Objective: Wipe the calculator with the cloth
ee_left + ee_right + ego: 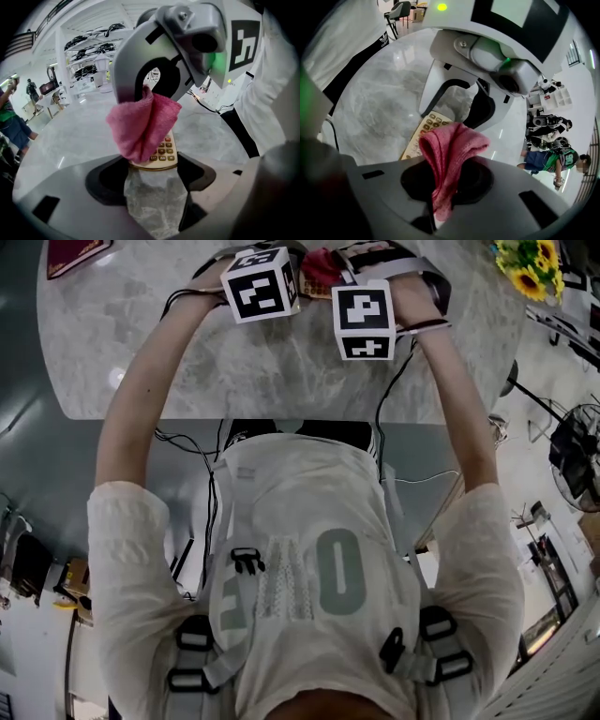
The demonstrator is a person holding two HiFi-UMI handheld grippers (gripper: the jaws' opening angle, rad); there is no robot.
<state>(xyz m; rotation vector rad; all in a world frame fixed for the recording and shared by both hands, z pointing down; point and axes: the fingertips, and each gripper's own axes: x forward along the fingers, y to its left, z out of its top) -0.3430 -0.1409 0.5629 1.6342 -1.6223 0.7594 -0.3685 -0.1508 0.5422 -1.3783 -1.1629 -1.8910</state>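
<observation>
A beige calculator [164,152] with brown keys lies on the grey marble table [141,334]. Its near end sits between the pads of my left gripper [152,176], which is closed on it. My right gripper [443,187] points steeply down from the opposite side, shut on a bunched pink cloth [450,150]. The cloth [140,126] hangs over the calculator's left half and hides its upper part. In the right gripper view the calculator [423,131] runs under the left gripper [450,110]. In the head view both marker cubes hide the jaws; a bit of cloth [321,266] shows between them.
A dark red book [75,251] lies at the table's far left and yellow flowers [530,268] at its far right. The table's near edge [281,418] runs just in front of the person's body, with cables below. People [14,122] stand in the background.
</observation>
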